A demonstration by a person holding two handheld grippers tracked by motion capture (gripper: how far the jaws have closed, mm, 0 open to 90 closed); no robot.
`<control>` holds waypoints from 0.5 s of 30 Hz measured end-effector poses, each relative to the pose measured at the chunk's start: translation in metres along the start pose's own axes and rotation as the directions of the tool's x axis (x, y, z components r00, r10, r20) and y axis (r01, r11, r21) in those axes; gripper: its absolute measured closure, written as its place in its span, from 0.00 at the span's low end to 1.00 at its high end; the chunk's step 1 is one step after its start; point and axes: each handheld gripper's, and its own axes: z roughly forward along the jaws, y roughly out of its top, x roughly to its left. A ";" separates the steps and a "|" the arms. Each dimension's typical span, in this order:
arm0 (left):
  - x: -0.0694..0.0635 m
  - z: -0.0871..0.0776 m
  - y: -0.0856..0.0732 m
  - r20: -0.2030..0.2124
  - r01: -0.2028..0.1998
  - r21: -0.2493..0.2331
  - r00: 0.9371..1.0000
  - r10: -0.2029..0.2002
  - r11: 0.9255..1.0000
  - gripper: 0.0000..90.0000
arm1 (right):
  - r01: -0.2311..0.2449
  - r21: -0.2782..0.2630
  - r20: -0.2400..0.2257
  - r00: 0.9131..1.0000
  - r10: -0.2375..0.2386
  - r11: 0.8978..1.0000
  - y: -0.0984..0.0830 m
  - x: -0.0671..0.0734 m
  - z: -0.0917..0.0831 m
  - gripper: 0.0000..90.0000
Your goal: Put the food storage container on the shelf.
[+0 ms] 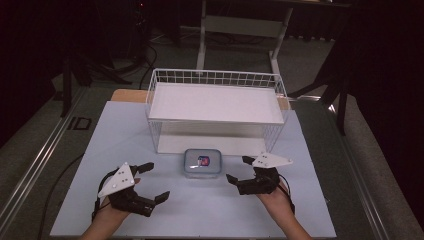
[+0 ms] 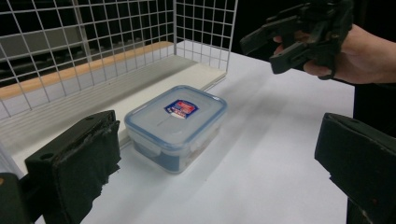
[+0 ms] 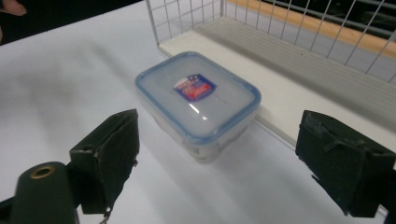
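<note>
A clear plastic food box (image 1: 202, 163) with a blue-rimmed lid and a red-and-blue sticker sits on the white table, right in front of the wire rack. The box (image 2: 176, 126) lies ahead of my left gripper's black jaws, which stand wide apart with nothing between them. My left gripper (image 1: 156, 181) is to the left of the box, apart from it. My right gripper (image 1: 239, 169) is just right of the box, jaws spread wide and empty. The box (image 3: 198, 102) lies ahead of them, untouched. The right gripper (image 2: 275, 44) and its hand appear at the upper right of the left gripper view.
A white wire rack (image 1: 216, 107) with a flat white shelf stands behind the box at the table's middle back. The white table top (image 1: 125, 130) has open room left and right of the rack. A metal stand's legs (image 1: 202, 45) rise on the floor beyond.
</note>
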 end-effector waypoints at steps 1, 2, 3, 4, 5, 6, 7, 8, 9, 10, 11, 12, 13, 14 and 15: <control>0.002 0.001 0.002 0.002 0.005 0.005 1.000 -0.005 1.000 0.01 | 0.006 -0.008 0.005 1.000 -0.006 1.000 0.001 0.001 -0.001 0.15; 0.004 0.003 0.004 0.006 0.015 0.010 1.000 -0.015 1.000 0.01 | 0.010 -0.013 0.012 1.000 -0.010 1.000 0.002 0.001 -0.001 0.13; 0.005 0.005 0.007 0.006 0.024 0.006 1.000 -0.024 1.000 0.01 | 0.012 -0.035 0.014 1.000 -0.012 0.999 0.003 0.002 -0.003 0.12; 0.006 0.007 0.009 0.012 0.040 0.006 0.999 -0.040 0.999 0.01 | 0.017 -0.058 0.016 1.000 -0.016 0.998 0.004 0.003 -0.004 0.13; 0.008 0.009 0.012 0.027 0.056 0.010 0.998 -0.056 0.998 0.01 | 0.008 -0.057 -0.002 1.000 -0.008 0.998 0.005 0.004 -0.003 0.16; 0.008 0.011 0.014 0.030 0.064 0.013 0.997 -0.064 0.998 0.01 | -0.012 -0.041 -0.033 0.999 0.011 0.999 0.008 0.002 -0.002 0.16; 0.008 0.014 0.017 0.039 0.061 0.018 0.997 -0.062 0.998 0.01 | -0.028 -0.050 -0.047 0.999 0.026 0.998 0.009 0.000 -0.002 0.19; 0.008 0.017 0.021 0.058 0.049 0.024 0.997 -0.050 0.999 0.01 | -0.033 -0.059 -0.037 0.999 0.031 0.998 0.010 0.000 -0.001 0.23; 0.008 0.020 0.023 0.071 0.042 0.028 0.997 -0.044 0.999 0.01 | -0.019 -0.065 -0.026 1.000 0.017 0.998 0.011 -0.001 0.000 0.24; 0.009 0.023 0.026 0.072 0.038 0.029 0.997 -0.040 0.999 0.01 | -0.034 -0.078 -0.039 0.999 0.031 0.996 0.012 -0.002 0.001 0.24; 0.010 0.025 0.027 0.067 0.034 0.028 0.997 -0.036 0.999 0.01 | -0.046 -0.066 -0.040 0.998 0.044 0.997 0.013 -0.004 0.003 0.24; 0.012 0.029 0.030 0.072 0.051 0.032 0.996 -0.053 0.998 0.01 | -0.049 -0.053 -0.025 0.999 0.048 0.997 0.014 -0.005 0.004 0.24; 0.014 0.033 0.032 0.079 0.072 0.036 0.994 -0.074 0.997 0.01 | -0.037 -0.055 -0.004 0.999 0.037 0.998 0.015 -0.006 0.006 0.24; 0.016 0.035 0.033 0.082 0.084 0.037 0.993 -0.087 0.996 0.01 | -0.027 -0.047 0.022 0.999 0.028 0.999 0.016 -0.007 0.008 0.24; 0.018 0.039 0.034 0.087 0.096 0.047 0.991 -0.100 0.994 0.01 | -0.019 -0.030 0.051 0.999 0.020 0.999 0.016 -0.006 0.010 0.22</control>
